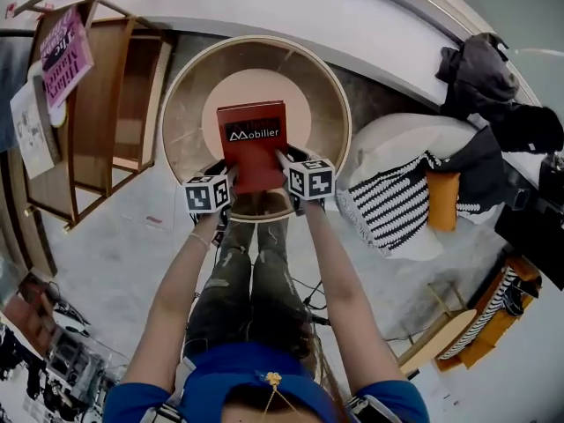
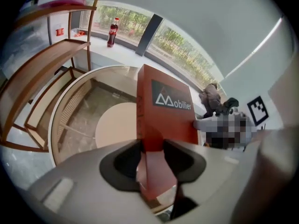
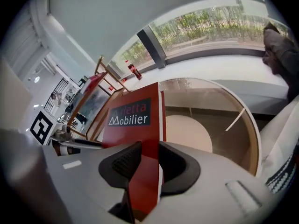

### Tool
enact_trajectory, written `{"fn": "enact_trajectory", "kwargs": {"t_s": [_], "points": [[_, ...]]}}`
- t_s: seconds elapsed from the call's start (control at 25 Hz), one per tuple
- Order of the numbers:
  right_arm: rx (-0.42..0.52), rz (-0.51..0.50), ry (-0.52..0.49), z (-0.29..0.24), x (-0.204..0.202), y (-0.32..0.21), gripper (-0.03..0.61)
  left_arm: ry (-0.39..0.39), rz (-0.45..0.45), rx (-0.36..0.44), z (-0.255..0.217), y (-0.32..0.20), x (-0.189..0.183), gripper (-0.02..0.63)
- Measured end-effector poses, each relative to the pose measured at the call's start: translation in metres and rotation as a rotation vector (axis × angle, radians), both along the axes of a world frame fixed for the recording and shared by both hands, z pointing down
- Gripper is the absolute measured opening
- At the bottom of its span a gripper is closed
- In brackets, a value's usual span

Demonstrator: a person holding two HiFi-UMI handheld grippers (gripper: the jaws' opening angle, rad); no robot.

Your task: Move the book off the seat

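Observation:
A red hardcover book (image 1: 253,144) marked "Mobilier" is held between both grippers over the near part of a round rattan chair (image 1: 181,86), partly hiding its pale pink seat cushion (image 1: 295,104). My left gripper (image 1: 226,169) is shut on the book's near left edge, and my right gripper (image 1: 283,159) on its near right edge. In the left gripper view the book (image 2: 163,108) stands edge-on between the pads of the left gripper (image 2: 152,157). The right gripper view shows the book cover (image 3: 133,122) clamped in the right gripper (image 3: 149,160). Whether the book touches the cushion I cannot tell.
A wooden shelf unit (image 1: 106,104) with magazines stands to the left of the chair. To the right sits a white pouf (image 1: 397,144) with a striped cloth and an orange cushion (image 1: 443,199). Dark clothes (image 1: 480,73) lie on the window ledge. A cola bottle (image 2: 112,31) stands there too.

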State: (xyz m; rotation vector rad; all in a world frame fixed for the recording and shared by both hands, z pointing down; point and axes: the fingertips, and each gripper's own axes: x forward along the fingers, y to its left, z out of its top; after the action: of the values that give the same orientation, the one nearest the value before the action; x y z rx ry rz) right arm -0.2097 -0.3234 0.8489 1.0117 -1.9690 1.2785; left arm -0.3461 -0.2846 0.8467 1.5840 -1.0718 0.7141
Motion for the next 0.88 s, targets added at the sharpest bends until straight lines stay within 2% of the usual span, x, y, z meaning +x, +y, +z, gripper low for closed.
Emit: {"fn": "enact_trajectory", "kwargs": {"t_s": [0.16,0.28,0.44,0.88], "points": [[-0.058,0.043,0.01,0.049,-0.001,0.009,0.111,-0.024,0.031,-0.044,0.045,0.0,-0.003,0.15],[-0.047,0.053,0.015,0.066,0.0,0.011,0.114,0.011,0.031,-0.073,0.065,0.001,-0.002,0.15],[0.012,0.094,-0.003,0.068,0.0,0.002,0.117,0.047,0.008,-0.038,0.069,-0.006,-0.003,0.155],[0.001,0.068,0.015,0.068,0.0,0.003,0.117,0.059,0.021,-0.054,0.072,-0.004,-0.002,0.16]]}}
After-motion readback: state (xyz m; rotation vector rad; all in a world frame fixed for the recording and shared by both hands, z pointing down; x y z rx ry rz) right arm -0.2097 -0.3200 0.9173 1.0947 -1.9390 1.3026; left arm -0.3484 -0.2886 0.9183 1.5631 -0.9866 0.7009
